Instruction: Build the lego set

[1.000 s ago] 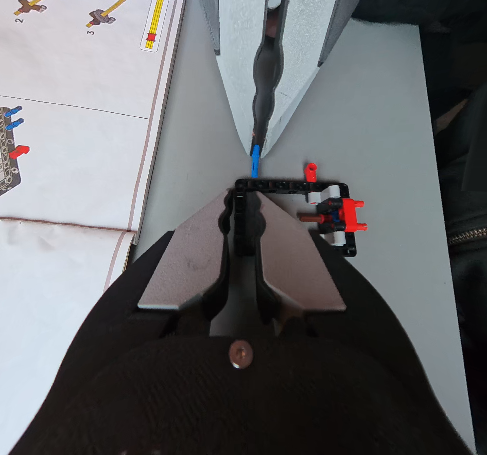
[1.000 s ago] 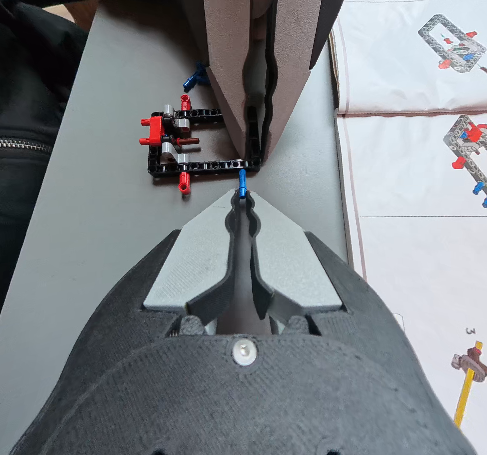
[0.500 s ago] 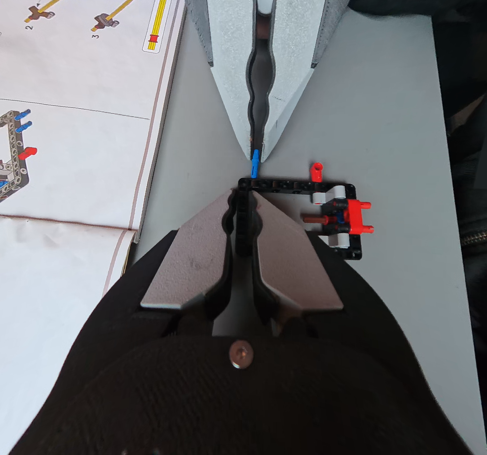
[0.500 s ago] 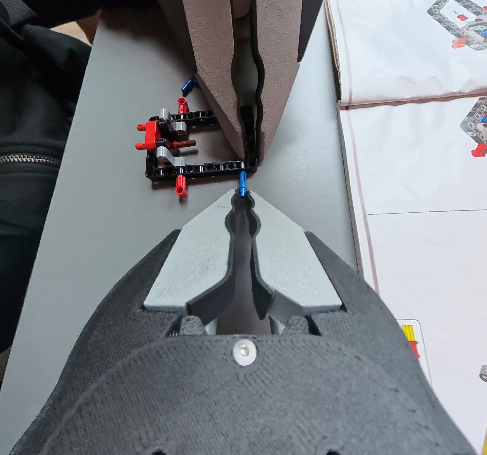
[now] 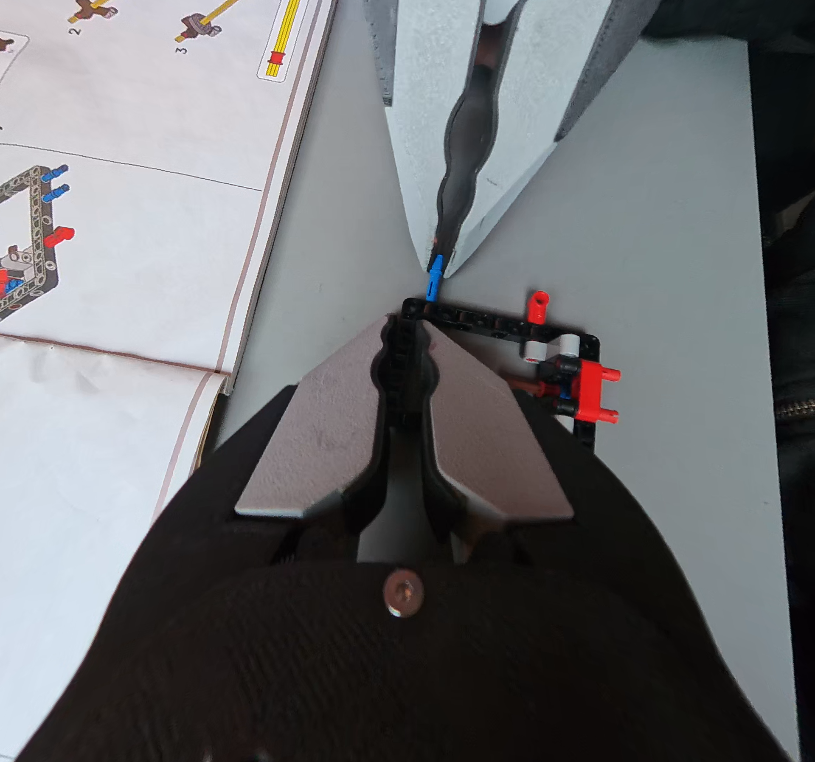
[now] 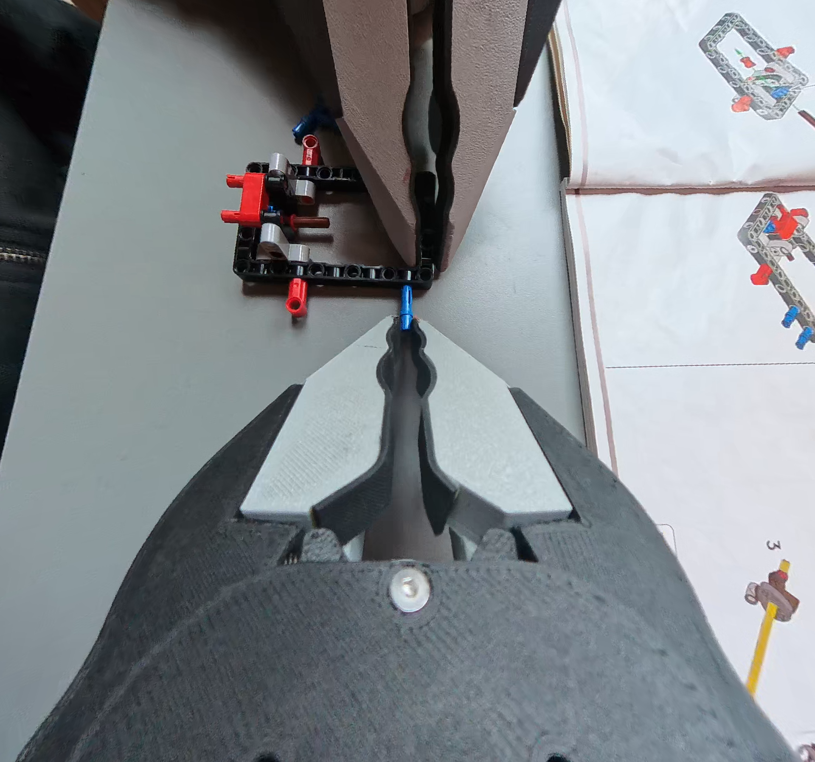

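A black rectangular Lego frame [image 5: 480, 322] [image 6: 335, 272] lies on the grey table, with red, grey and brown parts fitted at one end. My left gripper [image 5: 405, 322] is shut on the frame's short side; it also shows in the right wrist view [image 6: 430, 255]. My right gripper [image 6: 406, 319] is shut on a blue pin [image 6: 405, 305] [image 5: 435, 277], whose tip touches the frame's long side near the corner. The right gripper also shows in the left wrist view [image 5: 441, 266]. A red pin [image 6: 296, 295] sticks out of the same long side.
An open instruction booklet [image 5: 132, 145] [image 6: 705, 299] lies beside the frame. A loose blue pin [image 6: 308, 121] lies on the table past the frame, partly behind the left gripper. A person's dark clothing [image 5: 789, 255] borders the table's far edge [image 5: 758, 255]. My left and right fingertips are right by each other.
Both grippers keep their hold. The blue pin's tip has come closer to the frame's long side and now meets it. The frame has barely shifted.
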### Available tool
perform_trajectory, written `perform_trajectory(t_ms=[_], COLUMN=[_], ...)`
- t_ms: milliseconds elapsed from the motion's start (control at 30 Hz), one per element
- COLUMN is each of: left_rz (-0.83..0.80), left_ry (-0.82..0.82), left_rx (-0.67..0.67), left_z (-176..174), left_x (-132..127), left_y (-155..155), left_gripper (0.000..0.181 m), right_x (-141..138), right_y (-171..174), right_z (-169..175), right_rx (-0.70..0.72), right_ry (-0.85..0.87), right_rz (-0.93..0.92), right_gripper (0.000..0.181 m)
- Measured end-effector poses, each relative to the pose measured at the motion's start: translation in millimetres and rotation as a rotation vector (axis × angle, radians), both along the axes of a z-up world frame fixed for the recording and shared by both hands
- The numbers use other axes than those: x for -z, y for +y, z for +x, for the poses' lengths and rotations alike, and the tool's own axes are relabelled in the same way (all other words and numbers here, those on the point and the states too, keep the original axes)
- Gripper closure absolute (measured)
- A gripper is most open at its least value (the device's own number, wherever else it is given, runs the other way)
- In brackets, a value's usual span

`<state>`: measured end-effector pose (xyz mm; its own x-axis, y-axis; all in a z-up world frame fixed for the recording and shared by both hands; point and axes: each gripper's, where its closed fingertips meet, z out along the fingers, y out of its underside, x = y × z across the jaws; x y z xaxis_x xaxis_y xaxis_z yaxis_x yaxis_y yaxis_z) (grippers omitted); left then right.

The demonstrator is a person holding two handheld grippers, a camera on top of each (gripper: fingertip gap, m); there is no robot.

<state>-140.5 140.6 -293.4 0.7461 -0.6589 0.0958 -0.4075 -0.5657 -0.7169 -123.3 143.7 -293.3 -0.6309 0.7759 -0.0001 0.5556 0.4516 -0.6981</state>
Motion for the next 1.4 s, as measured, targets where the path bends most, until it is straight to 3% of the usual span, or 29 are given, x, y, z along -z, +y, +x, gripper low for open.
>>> perform_trajectory(t_ms=[133,367,533,600,767,1067,1233,1400], left_rz=[-0.004,-0.001,0.017,0.012,0.002,0.011,0.103,0.116], left_ry=[-0.004,0.002,0.025,0.016,0.001,-0.025,-0.017,0.031], left_rx=[-0.048,-0.097,-0.11,-0.11,-0.117,-0.092,-0.083,-0.064], left_z=[-3.4,-7.5,-9.7,-9.5,-10.0,-7.1,-8.4,-7.2], left_x=[-0.1,-0.1,-0.3,-0.3,-0.3,-3.8,-18.3,-17.0], left_y=[0.6,-0.4,0.5,0.6,1.9,2.1,5.3,3.8], left_gripper=[0.175,0.175,0.175,0.175,0.176,0.171,0.161,0.167], right_x=[0.5,-1.1,-1.3,-1.6,-0.9,-11.6,-19.2,-19.5], right_y=[1.7,-1.9,-1.4,-1.4,1.1,14.2,11.2,12.9], right_z=[-3.4,-6.1,-8.6,-8.9,-9.7,-5.1,-1.2,-1.2], right_rx=[0.074,0.177,0.209,0.175,0.06,0.113,0.115,0.135], right_ry=[-0.013,-0.142,-0.182,-0.159,-0.01,-0.084,-0.129,-0.167], right_rz=[0.018,-0.268,-0.313,-0.312,-0.112,-0.322,-0.449,-0.519], right_gripper=[0.18,0.18,0.18,0.18,0.18,0.18,0.18,0.18])
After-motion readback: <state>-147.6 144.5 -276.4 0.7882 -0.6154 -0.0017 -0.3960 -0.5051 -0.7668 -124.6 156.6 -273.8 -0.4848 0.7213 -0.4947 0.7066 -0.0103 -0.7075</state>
